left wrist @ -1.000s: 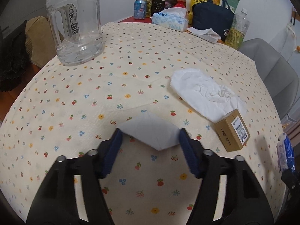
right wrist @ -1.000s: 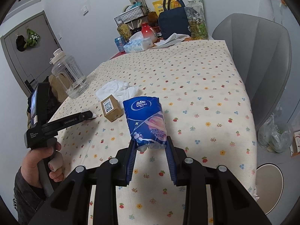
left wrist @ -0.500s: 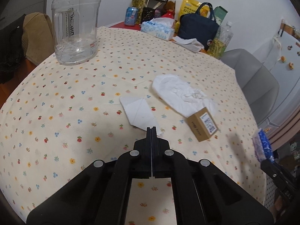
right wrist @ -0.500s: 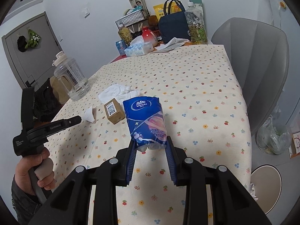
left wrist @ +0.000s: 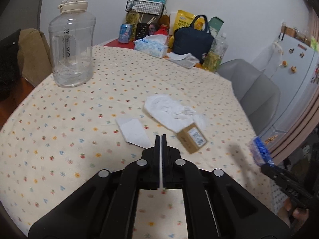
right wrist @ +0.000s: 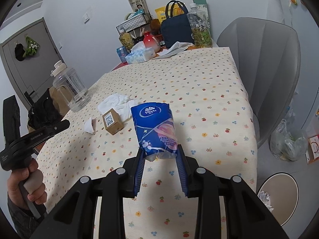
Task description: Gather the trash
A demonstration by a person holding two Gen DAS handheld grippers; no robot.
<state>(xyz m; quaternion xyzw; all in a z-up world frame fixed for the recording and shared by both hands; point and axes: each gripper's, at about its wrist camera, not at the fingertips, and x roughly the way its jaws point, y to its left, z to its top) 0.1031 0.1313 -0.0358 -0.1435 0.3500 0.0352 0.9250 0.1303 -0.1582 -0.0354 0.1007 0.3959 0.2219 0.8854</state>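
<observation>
Left gripper [left wrist: 160,137] with jaws pressed together, holding nothing; the folded tissue [left wrist: 134,131] lies flat on the tablecloth [left wrist: 59,131] just ahead and left of its tips. Beyond lie a crumpled white bag [left wrist: 171,111] and a cardboard box [left wrist: 191,139]. Right gripper [right wrist: 161,155] pinches a blue tissue pack [right wrist: 155,128] above the tablecloth.

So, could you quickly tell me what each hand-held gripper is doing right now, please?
Left hand-held gripper: closed, holding nothing.
Right hand-held gripper: closed on the blue tissue pack.
</observation>
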